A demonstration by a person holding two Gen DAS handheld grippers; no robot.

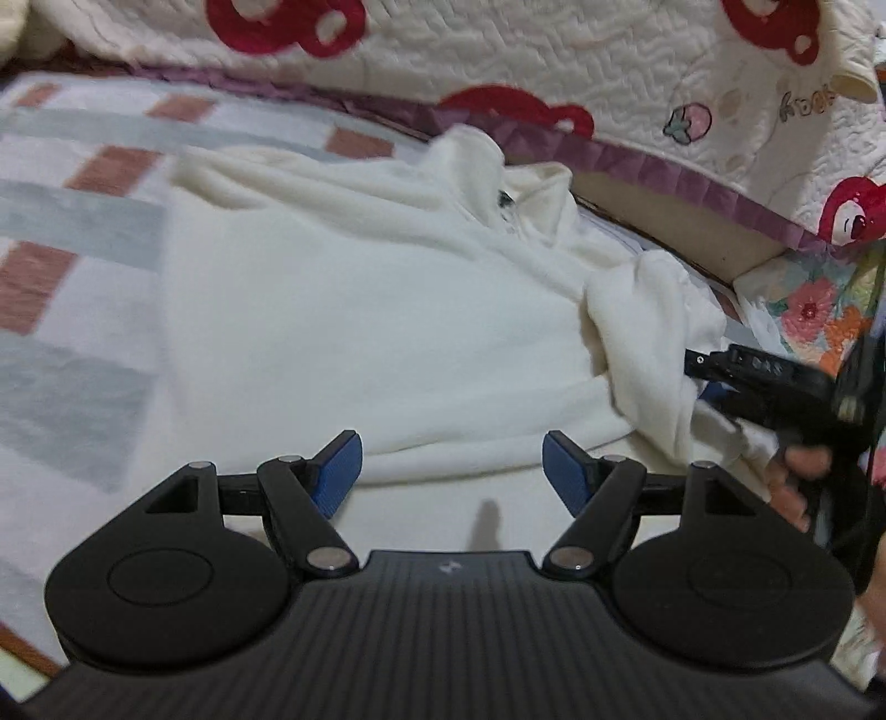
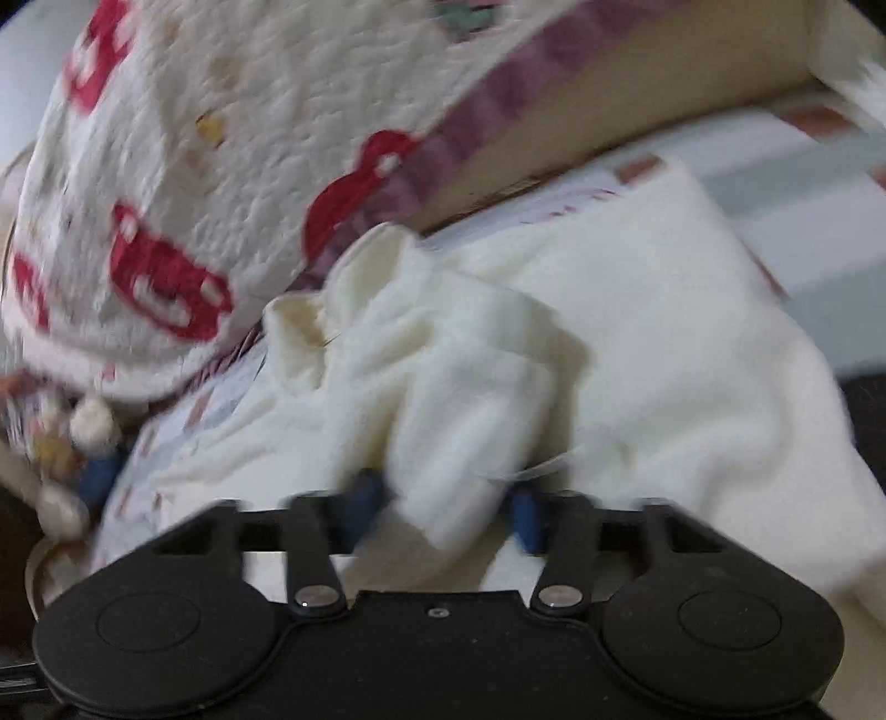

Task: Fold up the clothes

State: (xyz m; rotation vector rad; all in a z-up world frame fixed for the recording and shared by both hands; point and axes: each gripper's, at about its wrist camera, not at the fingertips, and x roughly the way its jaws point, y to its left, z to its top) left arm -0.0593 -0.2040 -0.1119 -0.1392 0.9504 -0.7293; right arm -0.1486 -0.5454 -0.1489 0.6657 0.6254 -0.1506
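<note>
Spread across the bed, a checked sheet (image 1: 83,232) in white, grey and rusty pink is lying under everything, and a quilted blanket (image 1: 526,50) with red shapes is heaped along the far side above a purple-trimmed edge.

Over on the left, the left gripper (image 1: 452,471) is hovering just above the near hem of a cream fleece top (image 1: 343,310), its blue-padded fingers (image 1: 338,476) standing wide apart with nothing between them. The top is lying mostly flat on the sheet, collar toward the blanket, one sleeve (image 1: 648,343) bunched up at its right side.

Moving rightward, the right gripper (image 1: 699,376) is reaching in from the edge of the left wrist view, a hand (image 1: 797,482) wrapped around its handle. From its own camera (blurred, so the detail is soft) the right gripper (image 2: 446,512) is closing its fingers (image 2: 362,498) on a thick fold of that bunched sleeve (image 2: 443,399); the fabric is filling the gap and spilling over both pads, so it looks gripped. Beyond the sleeve, the rest of the top (image 2: 692,343) is stretching away to the right across the sheet.
</note>
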